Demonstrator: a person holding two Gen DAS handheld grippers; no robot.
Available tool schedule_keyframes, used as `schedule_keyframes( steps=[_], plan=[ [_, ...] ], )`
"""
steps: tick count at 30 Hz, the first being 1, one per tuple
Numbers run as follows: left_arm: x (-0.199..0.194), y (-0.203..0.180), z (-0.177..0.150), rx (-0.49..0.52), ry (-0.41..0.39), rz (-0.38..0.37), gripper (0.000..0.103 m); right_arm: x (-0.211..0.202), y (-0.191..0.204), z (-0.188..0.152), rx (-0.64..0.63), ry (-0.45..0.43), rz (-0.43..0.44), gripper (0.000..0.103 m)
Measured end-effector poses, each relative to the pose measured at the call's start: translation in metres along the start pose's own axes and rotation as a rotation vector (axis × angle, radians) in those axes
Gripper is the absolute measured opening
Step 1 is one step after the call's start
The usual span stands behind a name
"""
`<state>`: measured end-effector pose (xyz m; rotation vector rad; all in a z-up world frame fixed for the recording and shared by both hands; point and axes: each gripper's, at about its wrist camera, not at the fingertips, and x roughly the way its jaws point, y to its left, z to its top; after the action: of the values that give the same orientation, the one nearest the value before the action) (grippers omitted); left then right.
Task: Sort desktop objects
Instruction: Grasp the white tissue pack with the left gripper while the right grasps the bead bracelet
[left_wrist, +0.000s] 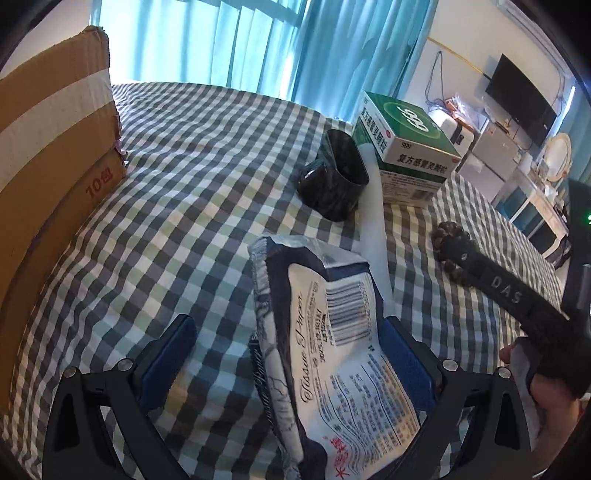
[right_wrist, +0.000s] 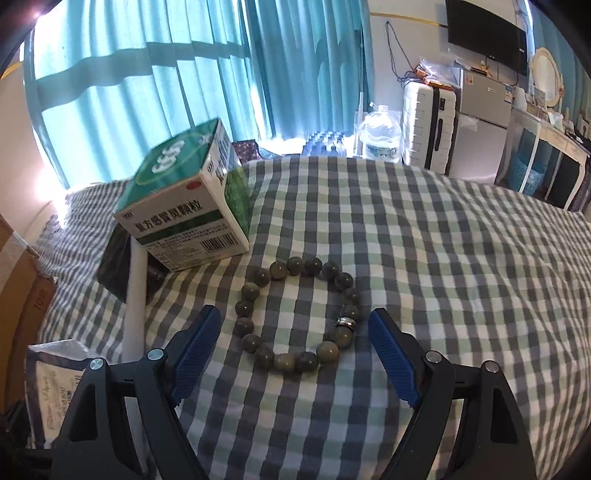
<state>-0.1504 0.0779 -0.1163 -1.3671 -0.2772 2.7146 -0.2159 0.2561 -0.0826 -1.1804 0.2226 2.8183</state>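
Lying between the blue pads of the left gripper, a tissue paper pack sits on the checked cloth; the right pad touches the pack's side, while the left pad stands clear of it with cloth showing between. Whether the pack is gripped cannot be told. At the near right of that view a person's hand grasps the black body of the other tool, whose tip reaches over the beads.

The right gripper has its jaws spread wide and holds nothing. A bead bracelet, a ring of dull green beads with one metal spacer, lies flat on the cloth between the two pads, touching neither.

Farther off, left of the bracelet, a white foam strip runs along the cloth. A black cup lies on its side just beside the strip. A green and white medicine box rests tilted with one edge raised on the strip, near the bracelet but apart from it.

At the far left a taped cardboard box stands on the cloth. Teal curtains hang beyond the surface.
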Motion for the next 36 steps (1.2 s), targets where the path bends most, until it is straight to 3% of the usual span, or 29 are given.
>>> schedule_keyframes(
  steps=[11, 14, 18, 22, 27, 28, 30, 36],
  plan=[
    [0.006, -0.005, -0.001, 0.022, 0.02, -0.055, 0.102, 0.012, 0.014, -0.004, -0.063, 0.023, -0.061, 0.082],
    [0.006, -0.007, 0.0, 0.025, 0.034, -0.082, 0.102, 0.008, 0.015, -0.005, -0.055, 0.019, -0.072, 0.073],
    [0.004, -0.007, -0.003, 0.039, 0.04, -0.104, 0.102, 0.005, 0.014, -0.005, -0.052, 0.01, -0.083, 0.052],
    [0.001, -0.007, -0.005, 0.041, 0.026, -0.125, 0.1, 0.004, 0.009, 0.0, -0.04, 0.008, -0.08, 0.041],
    [-0.001, -0.01, -0.002, 0.067, 0.003, -0.125, 0.062, 0.004, 0.006, 0.003, -0.051, 0.011, -0.079, 0.032],
    [-0.002, -0.009, -0.002, 0.068, -0.001, -0.124, 0.06, 0.003, 0.006, 0.003, -0.054, 0.01, -0.08, 0.031],
    [-0.003, -0.008, -0.001, 0.067, -0.011, -0.124, 0.045, 0.004, 0.007, 0.005, -0.057, 0.01, -0.083, 0.029],
    [-0.009, -0.01, 0.004, 0.096, -0.046, -0.109, 0.024, 0.001, 0.004, 0.008, -0.047, 0.012, -0.076, 0.025]
  ],
)
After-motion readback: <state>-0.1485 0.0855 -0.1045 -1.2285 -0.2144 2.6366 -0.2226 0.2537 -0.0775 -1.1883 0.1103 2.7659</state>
